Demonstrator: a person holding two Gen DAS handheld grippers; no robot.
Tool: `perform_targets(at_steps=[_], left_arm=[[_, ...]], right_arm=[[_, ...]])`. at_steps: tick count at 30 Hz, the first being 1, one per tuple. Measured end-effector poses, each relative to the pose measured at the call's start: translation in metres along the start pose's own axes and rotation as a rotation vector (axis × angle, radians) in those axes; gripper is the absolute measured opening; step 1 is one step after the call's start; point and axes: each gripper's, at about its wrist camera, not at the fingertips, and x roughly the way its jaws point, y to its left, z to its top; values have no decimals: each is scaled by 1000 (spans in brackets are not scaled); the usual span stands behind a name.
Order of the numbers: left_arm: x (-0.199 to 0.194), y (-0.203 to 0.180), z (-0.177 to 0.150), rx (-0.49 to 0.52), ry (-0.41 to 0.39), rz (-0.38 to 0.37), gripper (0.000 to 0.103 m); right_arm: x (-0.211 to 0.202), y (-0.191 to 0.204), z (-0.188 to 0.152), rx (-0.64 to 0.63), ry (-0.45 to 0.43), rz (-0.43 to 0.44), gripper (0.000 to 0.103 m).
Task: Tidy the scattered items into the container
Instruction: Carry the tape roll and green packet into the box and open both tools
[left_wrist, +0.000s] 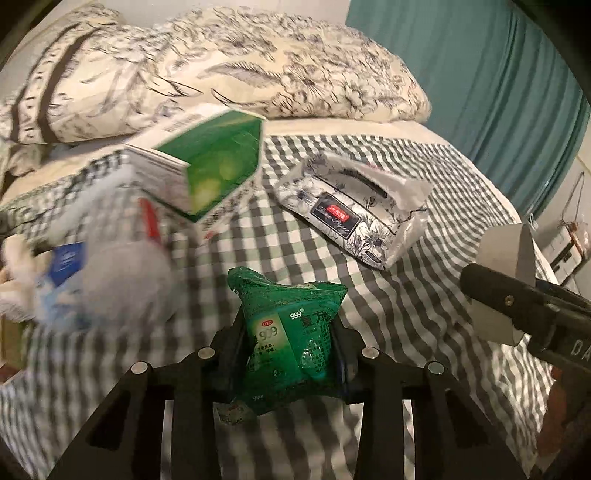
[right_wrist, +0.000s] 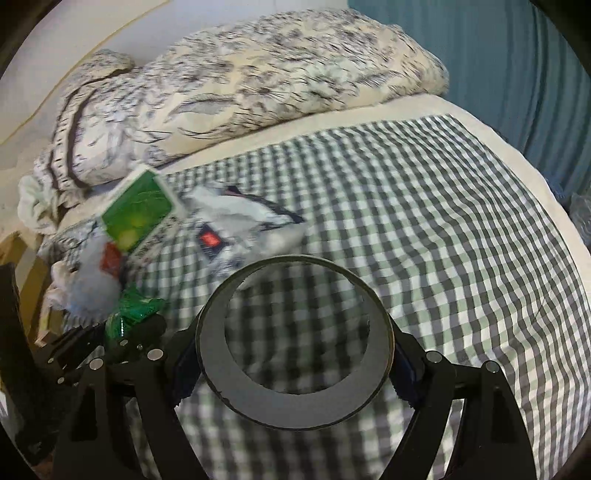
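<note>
My left gripper (left_wrist: 290, 345) is shut on a green 999 medicine packet (left_wrist: 291, 332) and holds it above the checked bedsheet (left_wrist: 424, 295). My right gripper (right_wrist: 291, 363) is shut on a grey tape roll (right_wrist: 236, 391), held upright over the sheet; the roll also shows at the right edge of the left wrist view (left_wrist: 517, 280). The left gripper with the packet (right_wrist: 133, 314) appears at the left of the right wrist view. A green and white box (left_wrist: 218, 166) lies tilted at the left. A floral tissue pack (left_wrist: 354, 214) lies in the middle of the bed. No container is clearly visible.
A crumpled white plastic bag (left_wrist: 122, 273) with a blue item (left_wrist: 68, 262) and a red item (left_wrist: 149, 218) lies blurred at the left. A floral duvet (left_wrist: 258, 70) is piled at the back. A teal curtain (left_wrist: 498, 85) hangs at the right.
</note>
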Motion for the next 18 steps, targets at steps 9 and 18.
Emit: perform_targets(at_steps=[9,18], left_arm=[[-69,21,-8,-36,-32,92,38],[-150,69,-19,-140,-103,180,38]], right_arm=[[-46,44,-16,-79,-45,77,83],[-98,97,-29,-163,-103,149,83]])
